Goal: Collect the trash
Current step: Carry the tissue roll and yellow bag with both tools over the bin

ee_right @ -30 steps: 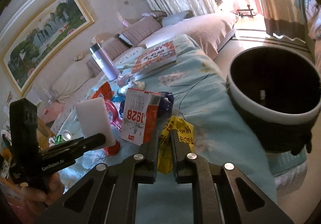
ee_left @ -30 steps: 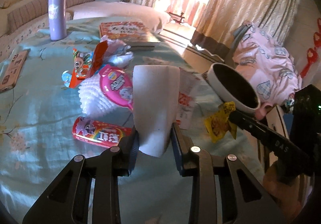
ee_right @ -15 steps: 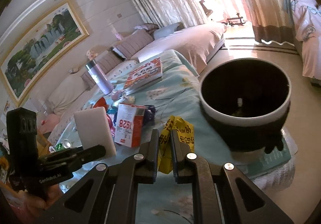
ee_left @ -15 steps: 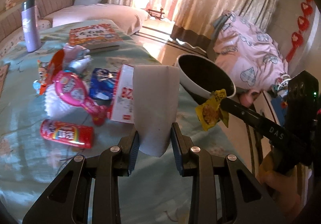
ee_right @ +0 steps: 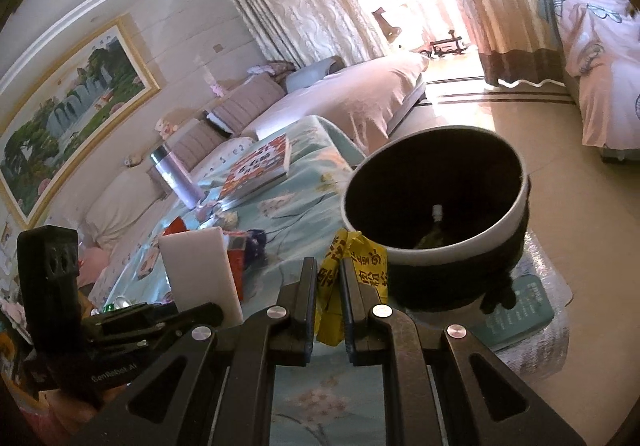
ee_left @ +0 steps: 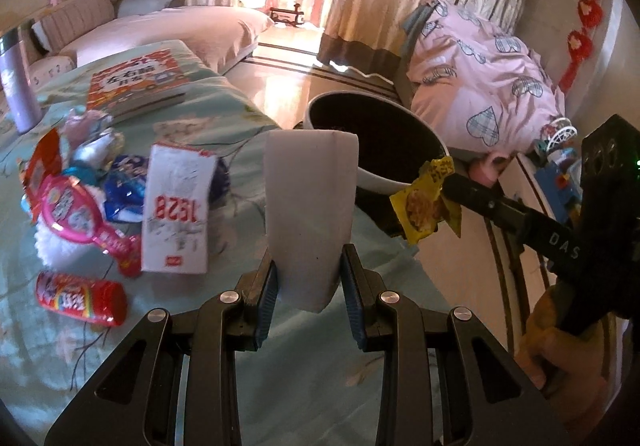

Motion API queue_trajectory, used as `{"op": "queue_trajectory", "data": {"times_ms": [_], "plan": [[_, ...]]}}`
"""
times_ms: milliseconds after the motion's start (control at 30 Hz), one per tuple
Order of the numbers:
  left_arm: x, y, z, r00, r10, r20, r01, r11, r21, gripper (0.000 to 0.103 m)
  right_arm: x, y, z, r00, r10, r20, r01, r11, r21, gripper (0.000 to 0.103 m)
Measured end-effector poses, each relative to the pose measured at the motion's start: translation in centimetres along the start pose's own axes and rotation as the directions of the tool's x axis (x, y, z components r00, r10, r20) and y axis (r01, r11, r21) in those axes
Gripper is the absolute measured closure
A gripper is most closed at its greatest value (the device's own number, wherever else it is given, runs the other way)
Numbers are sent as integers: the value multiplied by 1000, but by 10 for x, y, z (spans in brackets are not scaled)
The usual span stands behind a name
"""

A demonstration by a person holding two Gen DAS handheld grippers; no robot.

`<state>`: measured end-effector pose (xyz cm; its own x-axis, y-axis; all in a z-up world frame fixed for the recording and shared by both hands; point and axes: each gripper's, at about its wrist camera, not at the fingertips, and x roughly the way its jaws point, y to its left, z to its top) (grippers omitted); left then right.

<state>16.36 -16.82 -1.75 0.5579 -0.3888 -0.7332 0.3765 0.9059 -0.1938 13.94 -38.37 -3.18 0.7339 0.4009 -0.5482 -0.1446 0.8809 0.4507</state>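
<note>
Fingers (ee_left: 267, 288) of the left gripper (ee_left: 308, 286) are clamped on the lower end of a white foam block (ee_left: 310, 206), which stands upright above the surface (ee_left: 304, 374), just short of the trash bin (ee_left: 376, 142). The right gripper (ee_right: 326, 302) pinches a yellow snack wrapper (ee_right: 352, 266) between nearly closed fingers, held near the bin rim (ee_right: 432, 246).

Handling, as a judgement:
- Foam block — light, compressible; grip low on the flat faces with moderate force.
- Wrapper — thin, slick, crumples easily; hold at a folded edge so it does not slip.

Pose: both grippers point forward toward the bin, the right one angled slightly down at its opening. More litter — a red candy tube (ee_left: 80, 298) and a white carton (ee_left: 178, 206) — lies on the surface.
</note>
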Motion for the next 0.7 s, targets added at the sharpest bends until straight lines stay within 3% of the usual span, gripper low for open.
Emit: {"op": "queue_trajectory", "data": {"times_ms": [700], "plan": [[52, -42, 59, 999, 11, -49, -6, 995, 96, 74, 4, -42, 46, 996, -82, 42, 82, 997, -6, 92]]}}
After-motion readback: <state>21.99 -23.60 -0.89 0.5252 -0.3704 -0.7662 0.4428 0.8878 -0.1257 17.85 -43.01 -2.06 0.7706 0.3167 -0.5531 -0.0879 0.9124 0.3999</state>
